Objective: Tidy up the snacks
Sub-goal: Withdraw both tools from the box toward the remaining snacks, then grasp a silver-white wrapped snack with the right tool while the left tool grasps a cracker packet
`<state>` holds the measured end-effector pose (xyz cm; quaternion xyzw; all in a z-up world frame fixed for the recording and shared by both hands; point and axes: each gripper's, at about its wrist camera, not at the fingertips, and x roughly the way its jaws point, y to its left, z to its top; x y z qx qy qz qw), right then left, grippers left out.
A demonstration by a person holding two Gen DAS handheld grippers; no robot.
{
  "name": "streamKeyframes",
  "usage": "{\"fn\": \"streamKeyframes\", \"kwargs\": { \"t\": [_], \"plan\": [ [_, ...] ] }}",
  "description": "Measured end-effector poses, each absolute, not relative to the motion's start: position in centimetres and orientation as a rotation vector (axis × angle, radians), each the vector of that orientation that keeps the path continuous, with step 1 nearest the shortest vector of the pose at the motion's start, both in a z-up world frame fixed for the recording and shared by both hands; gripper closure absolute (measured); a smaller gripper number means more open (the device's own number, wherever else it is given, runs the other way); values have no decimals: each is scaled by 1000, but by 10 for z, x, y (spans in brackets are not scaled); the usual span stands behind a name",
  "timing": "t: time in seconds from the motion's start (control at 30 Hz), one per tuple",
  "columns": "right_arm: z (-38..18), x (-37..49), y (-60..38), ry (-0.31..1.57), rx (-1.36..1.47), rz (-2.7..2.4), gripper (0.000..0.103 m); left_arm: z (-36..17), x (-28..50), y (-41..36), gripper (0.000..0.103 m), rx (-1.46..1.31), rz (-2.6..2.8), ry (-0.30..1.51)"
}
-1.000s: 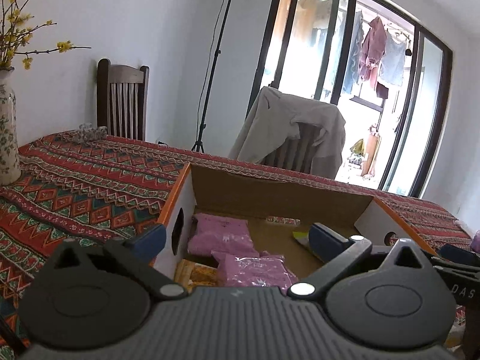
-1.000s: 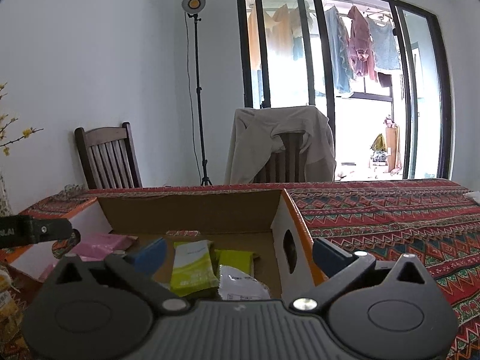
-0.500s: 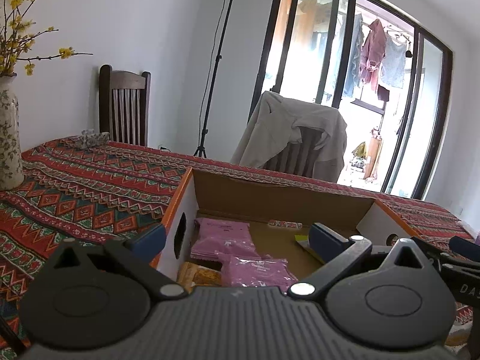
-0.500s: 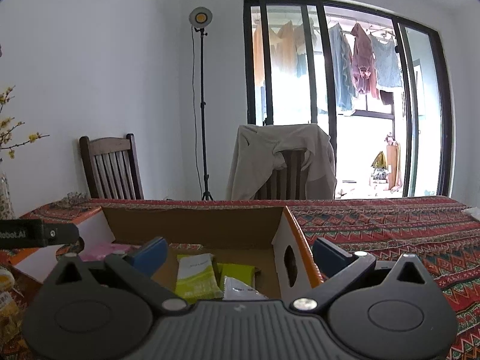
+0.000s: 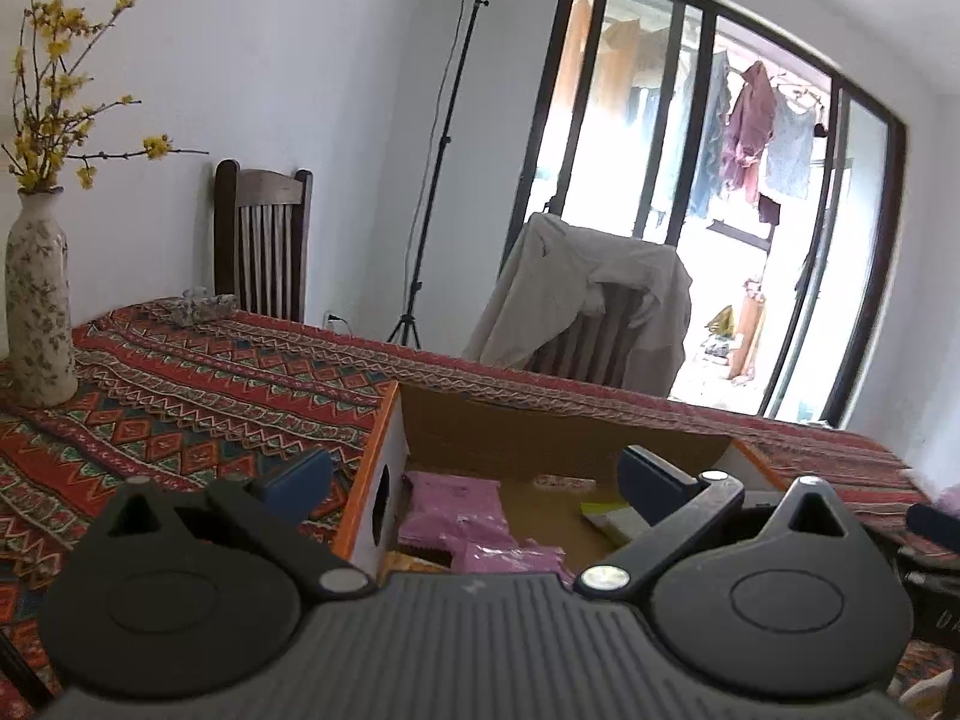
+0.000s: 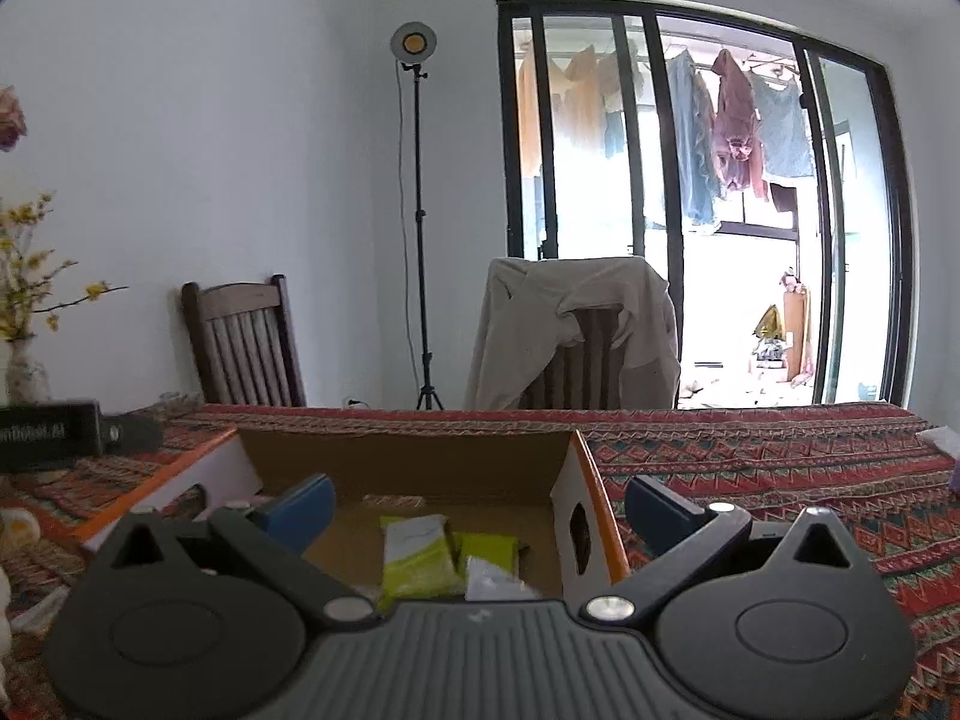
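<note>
Cardboard, brown inside with white outer walls and orange edges: an open rectangular box point(image 5: 390, 450) sits on the table, an oval hand-hole cut in each end wall. Inside at its left end lie flat pink plastic snack packets point(image 5: 456, 507), one partly over another; an orange-brown packet point(image 5: 414, 561) shows at the near edge beneath them. Toward its right end lie lime-green snack packets point(image 6: 420, 555), side by side, and a white crinkled packet point(image 6: 495, 582) just in front of them. A small patterned strip point(image 6: 393, 501) lies against the far wall.

Left gripper point(image 5: 474, 477): blue-tipped fingers spread wide, nothing between them, held over the near left part of the box. Right gripper point(image 6: 477, 495): fingers likewise spread and empty, straddling the box's right end wall.

Table covered by a red geometric-patterned cloth point(image 5: 198, 396). A floral ceramic vase with yellow blossom twigs point(image 5: 39, 312) stands at far left. Behind the table: a dark wooden slat-back chair point(image 5: 264, 240), a black light stand with round lamp point(image 6: 417, 222), a second chair draped with a beige jacket point(image 6: 576, 336), and glass doors with hanging laundry point(image 6: 732, 138).
</note>
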<state>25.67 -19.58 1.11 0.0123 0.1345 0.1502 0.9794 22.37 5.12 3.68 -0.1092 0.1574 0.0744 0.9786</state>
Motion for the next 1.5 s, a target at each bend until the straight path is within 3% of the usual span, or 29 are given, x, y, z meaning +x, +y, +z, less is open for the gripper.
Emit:
{"fn": "streamKeyframes", "kwargs": {
  "t": [0.33, 0.7, 1.27, 1.5],
  "plan": [
    [20, 189, -215, 294, 53, 316, 0, 48, 145, 40, 0, -173, 119, 327],
    [12, 133, -205, 376, 64, 377, 0, 23, 85, 41, 0, -173, 116, 402],
    [-10, 196, -144, 773, 88, 281, 0, 1, 61, 73, 0, -219, 186, 466],
    [-29, 185, -159, 787, 130, 319, 4, -7, 64, 80, 0, -246, 193, 495]
  ]
}}
